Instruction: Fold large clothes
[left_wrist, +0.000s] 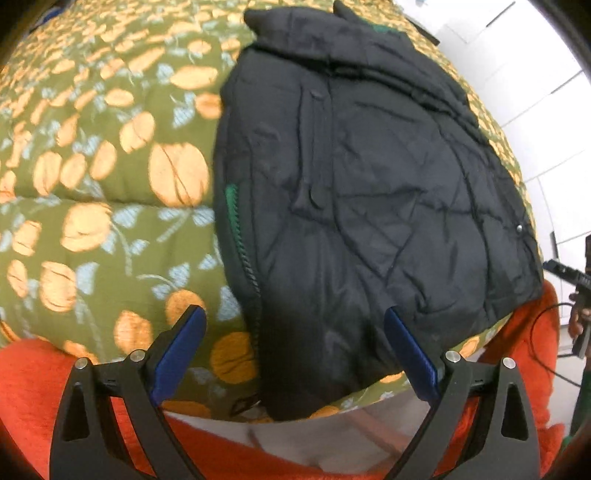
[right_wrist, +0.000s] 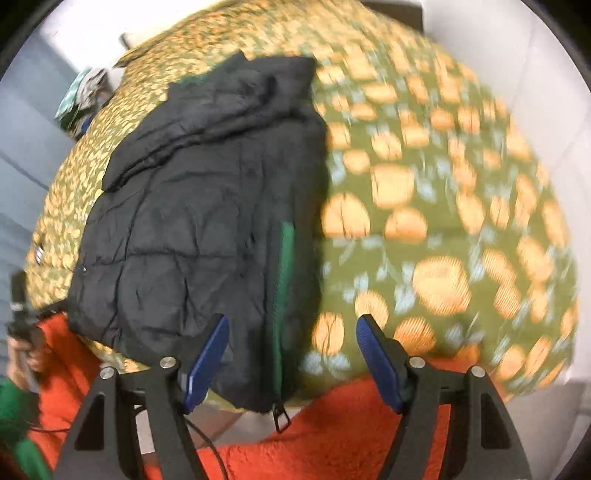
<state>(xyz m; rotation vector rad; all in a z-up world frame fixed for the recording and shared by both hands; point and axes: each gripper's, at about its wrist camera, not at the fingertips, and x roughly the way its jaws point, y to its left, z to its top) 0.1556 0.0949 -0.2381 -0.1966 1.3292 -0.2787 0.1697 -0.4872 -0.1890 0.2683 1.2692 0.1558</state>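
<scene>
One black quilted puffer jacket (left_wrist: 369, 192) is laid on the green bedspread printed with orange flowers (left_wrist: 92, 166), folded into a thick block near the bed's near edge, its hem hanging slightly over that edge above an orange fleece blanket (left_wrist: 33, 387). A green-taped zip (right_wrist: 284, 280) is seen running down the open front edge, with the metal puller (right_wrist: 280, 417) dangling past the hem.

Both hand-held tools are carried empty above the near edge. The left gripper (left_wrist: 293, 354) is held with its blue pads spread wide, nothing pressed between them; the right gripper (right_wrist: 291, 363) is likewise spread, the zip edge merely seen between its fingers from above.

The jacket is judged light, soft and springy: padded layers would likely puff back up and slide on their slick shell once released. A deep bite through all layers at a hem corner or along the folded edge would be favoured, and the loose zip puller is best avoided.
</scene>
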